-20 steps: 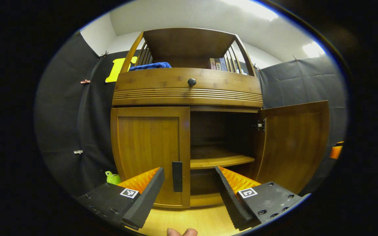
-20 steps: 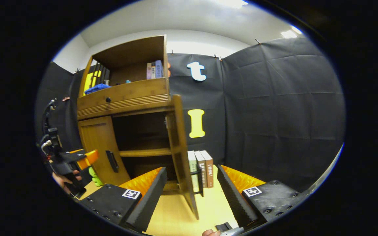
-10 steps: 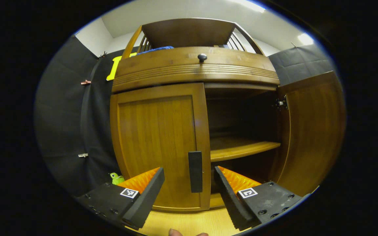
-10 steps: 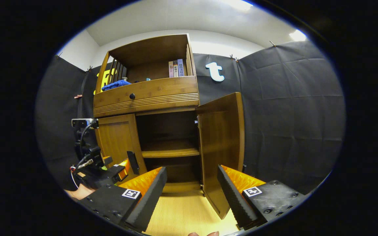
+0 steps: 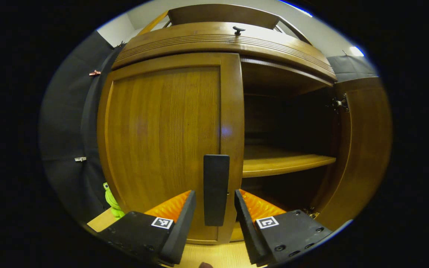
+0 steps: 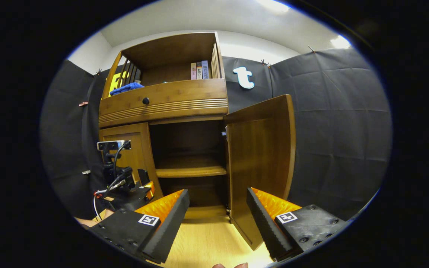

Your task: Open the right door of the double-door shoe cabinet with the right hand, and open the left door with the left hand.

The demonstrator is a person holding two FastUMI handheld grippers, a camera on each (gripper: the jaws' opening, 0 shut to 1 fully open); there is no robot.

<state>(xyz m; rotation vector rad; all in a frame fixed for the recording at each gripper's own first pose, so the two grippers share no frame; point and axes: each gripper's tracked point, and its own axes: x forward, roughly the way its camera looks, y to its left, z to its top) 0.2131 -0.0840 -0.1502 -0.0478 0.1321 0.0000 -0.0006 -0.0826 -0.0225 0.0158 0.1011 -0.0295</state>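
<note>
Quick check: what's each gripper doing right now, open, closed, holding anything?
Left gripper: open, fingers on either side of the left door's black handle, not yet clamped.
Right gripper: open, holding nothing, back from the open right door.

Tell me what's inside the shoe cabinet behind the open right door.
Behind the open right door, the shoe cabinet shows one bare wooden shelf with dark space above and below. The closed left door covers the rest, so that half cannot be seen.

Blk grippers (image 5: 214,223), orange ribbed jaws w/ sq. marker tags, screws.
</note>
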